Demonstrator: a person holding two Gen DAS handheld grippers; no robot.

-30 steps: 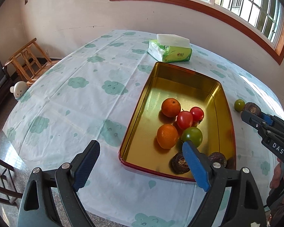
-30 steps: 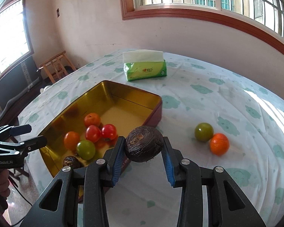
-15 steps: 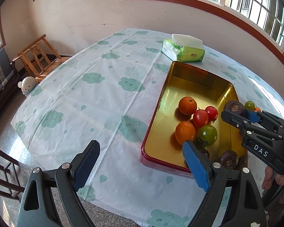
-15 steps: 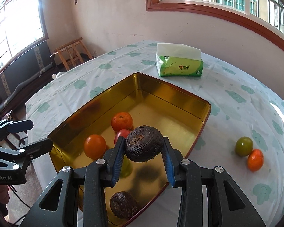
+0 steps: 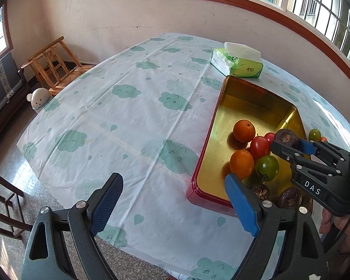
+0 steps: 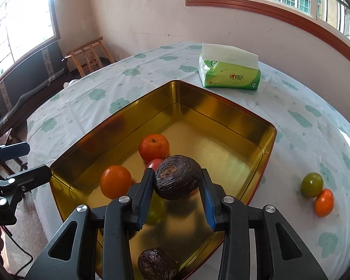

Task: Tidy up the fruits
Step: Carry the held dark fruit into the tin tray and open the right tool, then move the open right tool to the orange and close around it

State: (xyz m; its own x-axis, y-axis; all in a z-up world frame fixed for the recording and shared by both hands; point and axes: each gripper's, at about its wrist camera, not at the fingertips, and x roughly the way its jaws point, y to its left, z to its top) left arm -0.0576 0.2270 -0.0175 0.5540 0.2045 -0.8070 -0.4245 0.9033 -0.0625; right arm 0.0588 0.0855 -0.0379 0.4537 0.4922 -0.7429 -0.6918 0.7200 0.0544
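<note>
My right gripper (image 6: 177,184) is shut on a dark wrinkled fruit (image 6: 177,177) and holds it above the gold tin tray (image 6: 221,107). Below it in the tray lie two oranges (image 6: 154,149), a red tomato (image 6: 155,163), a half-hidden green tomato (image 6: 155,210) and another wrinkled fruit (image 6: 157,267). In the left wrist view the held fruit (image 5: 285,136) hangs over the tray's right side. My left gripper (image 5: 175,200) stands open and empty over the tablecloth, left of the tray's near corner. A green tomato (image 6: 312,184) and a small orange (image 6: 324,202) lie on the cloth right of the tray.
A green tissue pack (image 6: 228,73) sits behind the tray. A wooden stool (image 5: 51,63) and a white bear-shaped object (image 5: 38,98) stand on the floor beyond the table's left edge. A dark chair (image 5: 2,210) is at the near left.
My right gripper carried the wrinkled fruit leftward from beside the tray to over its inside. The left gripper shifted left, so the tray sits further right in its view.
</note>
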